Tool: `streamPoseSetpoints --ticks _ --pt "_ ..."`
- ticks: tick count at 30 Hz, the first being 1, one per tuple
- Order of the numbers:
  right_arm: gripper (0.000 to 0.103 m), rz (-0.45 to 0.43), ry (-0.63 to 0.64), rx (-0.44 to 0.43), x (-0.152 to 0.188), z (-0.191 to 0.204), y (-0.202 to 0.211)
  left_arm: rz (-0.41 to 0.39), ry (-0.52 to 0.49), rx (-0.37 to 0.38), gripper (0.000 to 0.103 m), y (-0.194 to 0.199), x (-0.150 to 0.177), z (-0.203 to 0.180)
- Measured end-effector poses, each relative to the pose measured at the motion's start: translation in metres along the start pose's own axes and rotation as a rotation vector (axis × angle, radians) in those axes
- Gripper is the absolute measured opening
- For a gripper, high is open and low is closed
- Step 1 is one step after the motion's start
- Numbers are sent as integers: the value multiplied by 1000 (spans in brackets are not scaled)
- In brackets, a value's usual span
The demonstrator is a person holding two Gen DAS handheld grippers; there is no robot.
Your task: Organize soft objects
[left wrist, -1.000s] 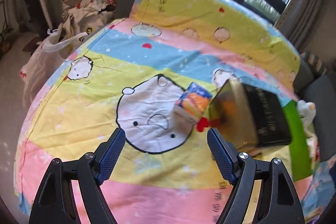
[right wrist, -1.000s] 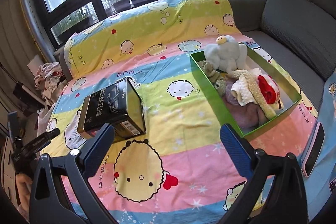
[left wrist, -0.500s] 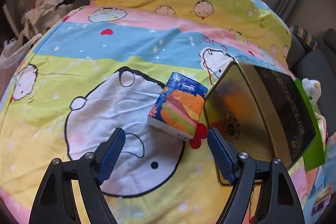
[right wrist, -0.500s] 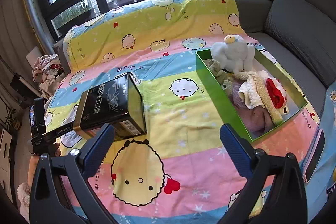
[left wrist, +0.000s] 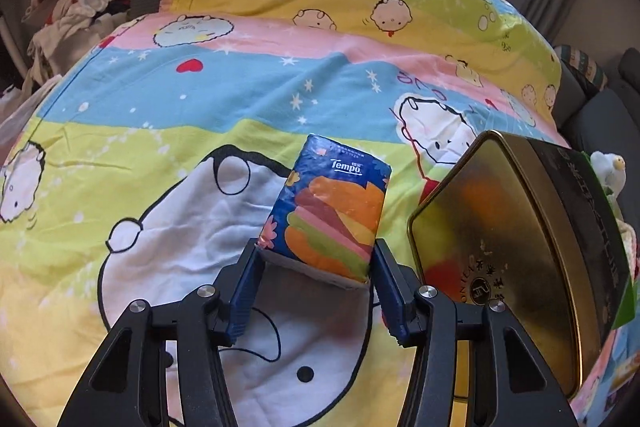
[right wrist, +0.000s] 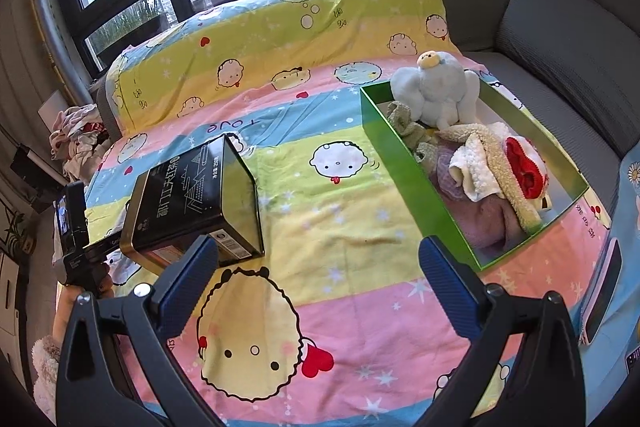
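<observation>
A blue Tempo tissue pack (left wrist: 334, 213) with a burger print lies on the cartoon sheet (left wrist: 248, 103). My left gripper (left wrist: 316, 267) has closed its blue pads on the pack's near end, one pad on each side. My right gripper (right wrist: 320, 267) is open and empty above the sheet (right wrist: 340, 227). A green box (right wrist: 404, 163) at the right holds a white plush toy (right wrist: 436, 91), towels and a red and white soft item (right wrist: 524, 163). The left gripper's body (right wrist: 74, 231) shows at the far left of the right wrist view.
A black and gold metal tin (left wrist: 520, 259) stands tilted right beside the tissue pack, also in the right wrist view (right wrist: 192, 203). A heap of clothes (left wrist: 76, 7) lies at the back left. Grey sofa cushions (right wrist: 568, 67) run along the right.
My left gripper moved forward to the tissue pack and closed its pads on the pack's near end. My right gripper stayed open and almost still.
</observation>
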State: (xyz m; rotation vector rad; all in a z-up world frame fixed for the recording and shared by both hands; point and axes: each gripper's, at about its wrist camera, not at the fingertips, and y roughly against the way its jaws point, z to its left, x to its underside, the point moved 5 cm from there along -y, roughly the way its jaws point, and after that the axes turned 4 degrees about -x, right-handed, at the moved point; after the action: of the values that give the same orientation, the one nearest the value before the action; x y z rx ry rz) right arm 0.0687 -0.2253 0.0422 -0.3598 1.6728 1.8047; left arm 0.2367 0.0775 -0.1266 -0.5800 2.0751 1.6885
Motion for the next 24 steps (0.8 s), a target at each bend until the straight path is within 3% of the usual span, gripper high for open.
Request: streamPoseSetpoints --ticks 6,14,19,24 --pt "100 9 9 -41 4 6 2 8 35 -35 54 29 24 4" --pt "99 83 -9 -229 23 26 2 27 95 -34 54 88 81 -3" --pt "96 155 -22 -336 42 38 -1 -2 105 38 54 134 114 -32" --pt "91 213 -30 -376 59 39 -5 8 3 86 54 149 133 -90"
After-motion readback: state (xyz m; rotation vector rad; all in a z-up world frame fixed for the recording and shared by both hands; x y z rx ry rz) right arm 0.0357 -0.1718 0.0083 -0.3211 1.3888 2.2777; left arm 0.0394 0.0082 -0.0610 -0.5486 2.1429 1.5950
